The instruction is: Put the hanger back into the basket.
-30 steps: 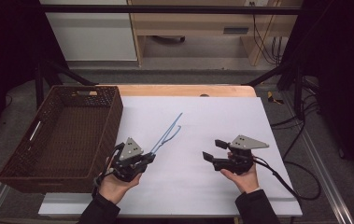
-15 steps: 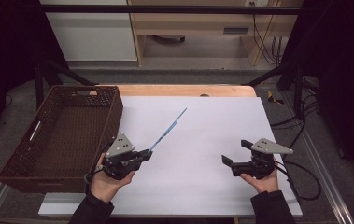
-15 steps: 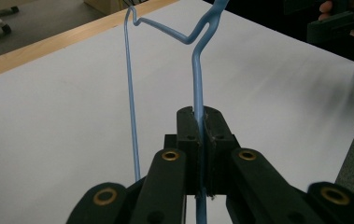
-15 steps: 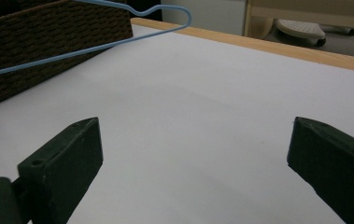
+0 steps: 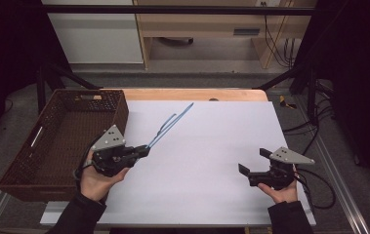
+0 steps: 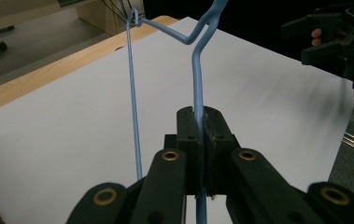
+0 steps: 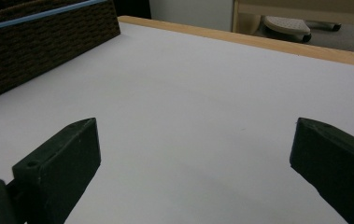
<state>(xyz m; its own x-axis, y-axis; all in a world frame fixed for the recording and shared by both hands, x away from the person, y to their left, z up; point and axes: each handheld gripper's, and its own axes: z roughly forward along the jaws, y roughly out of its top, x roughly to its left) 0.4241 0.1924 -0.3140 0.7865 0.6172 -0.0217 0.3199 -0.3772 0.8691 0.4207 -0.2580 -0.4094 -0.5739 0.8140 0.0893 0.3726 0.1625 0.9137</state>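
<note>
In the high view, we see the left gripper near the table's left edge, beside the brown wicker basket, with its jaws clamped on one end of a blue wire hanger. The hanger slants up from the jaws toward the table's far edge, lifted off the white surface. The right gripper sits near the right front corner, well apart from the hanger, its jaws spread wide with nothing between them; they have just been opening.

In the left gripper view, we see the two black jaws pressed together on the hanger's blue wire, which rises and bends above the white tabletop.

In the right gripper view, we see both jaws far apart over bare tabletop, with the basket at the far left.
</note>
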